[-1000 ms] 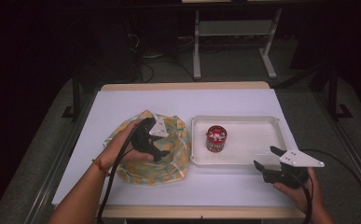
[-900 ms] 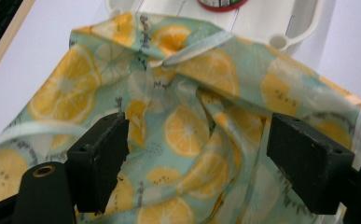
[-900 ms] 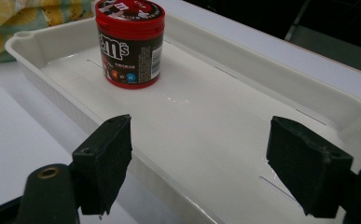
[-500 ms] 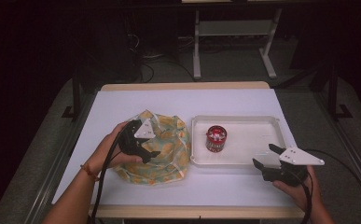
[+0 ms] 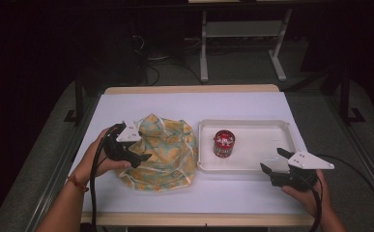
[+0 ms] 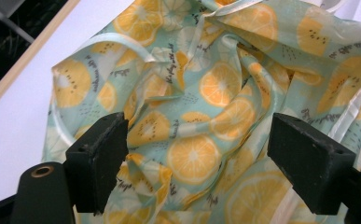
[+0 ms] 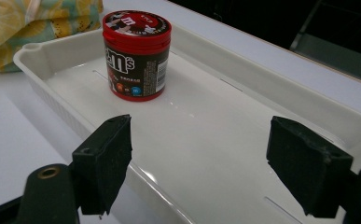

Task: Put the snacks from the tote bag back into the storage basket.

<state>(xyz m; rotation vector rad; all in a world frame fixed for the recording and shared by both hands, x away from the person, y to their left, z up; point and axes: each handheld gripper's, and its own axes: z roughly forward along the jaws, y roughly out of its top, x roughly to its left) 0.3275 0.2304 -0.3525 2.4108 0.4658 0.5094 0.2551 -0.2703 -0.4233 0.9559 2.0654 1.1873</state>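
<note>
Showing lemon print on bag [image 6: 206, 116] betw. wide left claw [image 6: 197, 163] jaws.

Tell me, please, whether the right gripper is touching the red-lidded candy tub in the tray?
Apart. The right gripper view shows the right gripper open, bare tray floor between it and the candy tub.

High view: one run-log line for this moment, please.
left gripper: open over crumpled lemon-print cloth bag | right gripper: open at white plastic tray | red-lidded candy tub: upright in tray
</note>
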